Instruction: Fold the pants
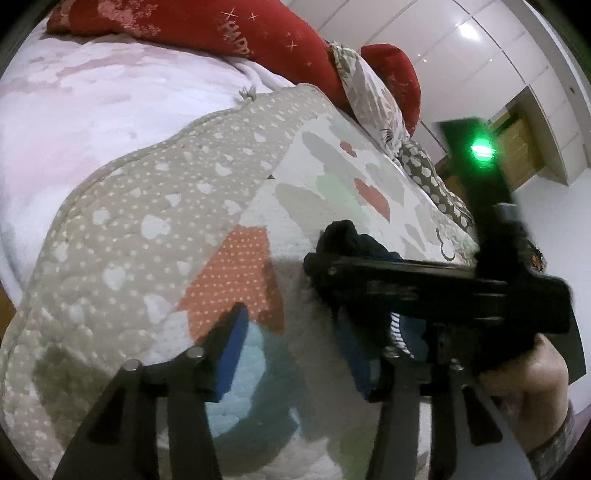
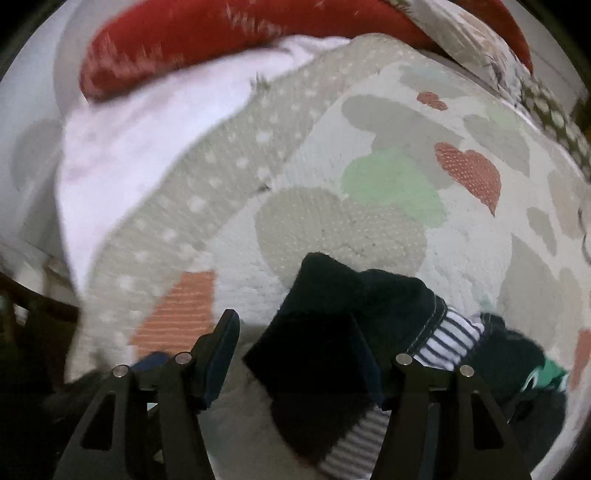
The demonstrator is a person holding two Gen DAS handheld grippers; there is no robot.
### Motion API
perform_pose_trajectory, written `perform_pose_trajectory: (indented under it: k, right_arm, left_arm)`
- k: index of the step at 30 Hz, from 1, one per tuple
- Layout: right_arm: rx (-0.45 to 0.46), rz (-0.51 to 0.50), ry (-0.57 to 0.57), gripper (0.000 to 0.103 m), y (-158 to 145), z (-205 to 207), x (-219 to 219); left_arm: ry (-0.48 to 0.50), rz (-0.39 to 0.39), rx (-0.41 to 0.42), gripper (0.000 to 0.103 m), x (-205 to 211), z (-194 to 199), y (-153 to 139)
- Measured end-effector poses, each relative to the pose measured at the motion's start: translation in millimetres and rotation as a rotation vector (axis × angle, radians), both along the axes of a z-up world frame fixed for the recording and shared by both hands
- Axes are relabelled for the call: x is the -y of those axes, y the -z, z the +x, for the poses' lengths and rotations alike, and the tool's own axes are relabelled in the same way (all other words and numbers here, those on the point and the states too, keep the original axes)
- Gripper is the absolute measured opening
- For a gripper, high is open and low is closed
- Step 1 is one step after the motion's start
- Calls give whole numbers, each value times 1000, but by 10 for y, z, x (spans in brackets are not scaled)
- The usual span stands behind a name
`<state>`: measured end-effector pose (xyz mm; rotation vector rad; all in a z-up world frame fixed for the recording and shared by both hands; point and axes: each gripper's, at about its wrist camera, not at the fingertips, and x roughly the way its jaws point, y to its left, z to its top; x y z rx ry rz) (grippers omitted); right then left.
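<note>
The pants [image 2: 332, 332] are dark, with a striped white-and-black waistband, and lie bunched on the quilted bedspread [image 2: 332, 221]. In the right wrist view my right gripper [image 2: 295, 350] is open; the dark cloth lies over its right finger. In the left wrist view my left gripper [image 1: 291, 350] is open and empty above the bedspread [image 1: 147, 221]. The right gripper's black body [image 1: 424, 284] crosses that view at the right, with a bunch of the pants [image 1: 343, 240] at its far end. A bare hand holds it at the lower right.
Red pillows [image 1: 221, 29] and a leaf-print pillow [image 1: 369, 88] lie at the head of the bed. A pink-white sheet [image 1: 74, 110] lies to the left of the quilt. White wardrobe doors [image 1: 498, 55] and floor are to the right.
</note>
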<state>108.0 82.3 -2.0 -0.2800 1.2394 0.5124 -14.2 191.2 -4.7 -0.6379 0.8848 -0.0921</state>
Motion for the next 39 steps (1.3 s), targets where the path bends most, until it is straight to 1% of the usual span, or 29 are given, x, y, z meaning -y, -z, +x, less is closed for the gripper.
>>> perform_pose_trajectory:
  k: [1,2,3,5,6,7,8,9,10,11,12,13,15,17,18,19,20,22,26,29,31,34,35,37,38,39]
  right_arm:
    - [4,-54,-15,65,71,13,-49]
    - [9,-87,-26,63,119,19,-72]
    - [15,-111,-37,59,152,17,-92]
    - [45,-135,-41,33,141,-10,-45]
    - [52,-119,-38,27,114,-18,0]
    - [56,-96,-33,18,74,-24,64]
    - [60,-73,-27,16,31,-28,134]
    - [61,-47,-20,16,-11,-35,204]
    - [65,-8,-10,15,-68,-48,290]
    - [69,14,-1,15,-98,-47,324]
    - [72,36,10,15,-134,-49,356]
    - [76,64,22,15,-175,-57,406]
    - [80,112,38,15,-248,-80,520]
    - [85,166,61,15,-347,-103,641]
    - [85,199,75,15,-399,-125,716]
    - [84,230,86,15,-445,-142,790]
    - [83,266,99,15,-491,-159,880]
    - [88,340,132,15,-589,-202,1125]
    - [123,468,195,15,-726,-316,1643]
    - [148,545,264,15,-761,-401,2118]
    - [148,577,315,15,-721,-435,2407]
    - [132,586,406,15,-544,-453,2816]
    - [134,563,429,15,-471,-463,2912]
    - [147,485,473,16,-347,-485,3078]
    - [162,442,511,18,-301,-509,3174]
    - [169,430,531,21,-282,-526,3245]
  left_arm:
    - [4,4,0,52,8,-4,9]
    - [10,5,-1,52,21,-6,17]
    - [15,4,0,52,30,-3,17]
    - [21,7,2,52,61,-2,14]
    - [27,11,3,52,97,8,7]
    - [37,17,4,52,147,23,0]
    - [48,24,4,52,200,37,-5]
    - [60,32,7,52,252,53,-8]
    - [76,43,10,56,314,76,-7]
    - [105,70,6,61,426,131,7]
    - [121,93,1,73,507,171,31]
    - [130,108,-1,74,566,195,49]
    - [162,149,-8,74,746,264,79]
    - [195,152,-11,55,876,306,56]
    - [229,127,-20,37,945,336,31]
    - [254,111,-27,30,1009,365,9]
    - [269,113,-21,30,1100,376,-56]
    - [291,149,6,30,1272,374,-185]
    - [353,188,46,31,1648,346,-390]
    - [411,211,58,31,1944,350,-483]
    - [441,214,61,32,2077,326,-513]
    - [465,230,58,36,2194,305,-535]
    - [466,234,56,36,2203,303,-541]
    - [459,238,48,37,2177,333,-559]
    - [455,235,47,37,2161,344,-574]
    - [447,227,48,38,2125,367,-595]
